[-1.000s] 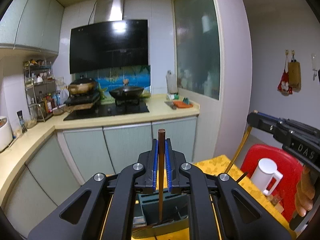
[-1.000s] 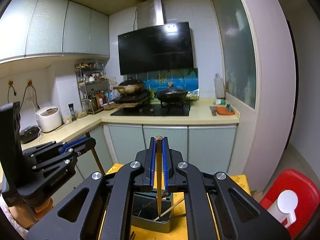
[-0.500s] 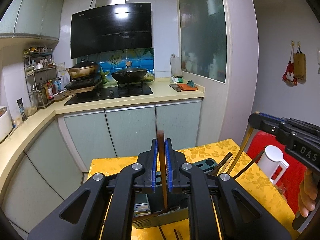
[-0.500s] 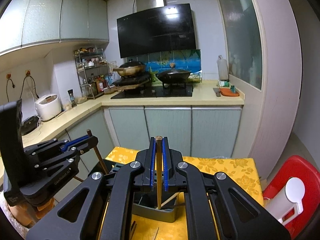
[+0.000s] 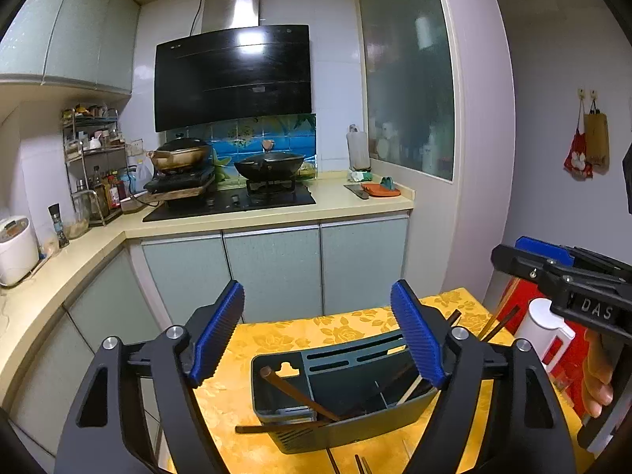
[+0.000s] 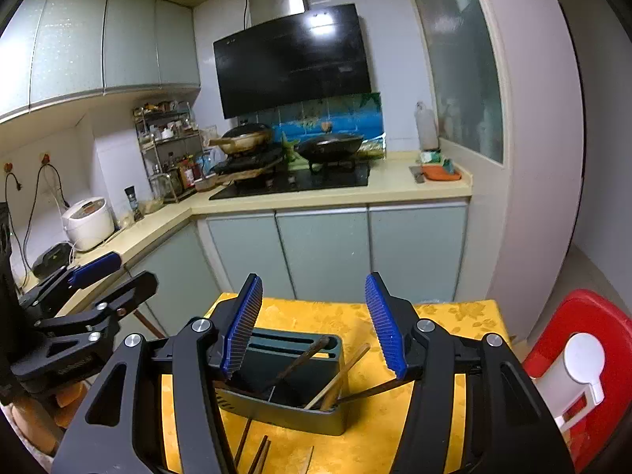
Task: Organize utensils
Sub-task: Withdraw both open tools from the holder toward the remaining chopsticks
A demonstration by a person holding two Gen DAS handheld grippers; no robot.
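A dark teal utensil holder point(image 5: 343, 407) stands on the yellow tablecloth point(image 5: 276, 335); it also shows in the right wrist view point(image 6: 288, 407). Several chopsticks lean inside it, a dark brown one point(image 5: 300, 397) and a light one point(image 6: 339, 375). My left gripper point(image 5: 318, 339) is open and empty above the holder. My right gripper point(image 6: 314, 328) is open and empty above it too. Loose chopsticks point(image 6: 256, 450) lie on the cloth in front of the holder.
A white jug point(image 6: 572, 379) sits on a red stool point(image 6: 592, 316) at the right. Kitchen cabinets point(image 5: 272, 268) and the counter with a stove point(image 5: 237, 197) stand behind the table. The other gripper shows at the right edge of the left view point(image 5: 568, 288).
Both grippers were shut on a chopstick held upright over the holder. Both have opened, and the chopsticks now lean inside the holder.
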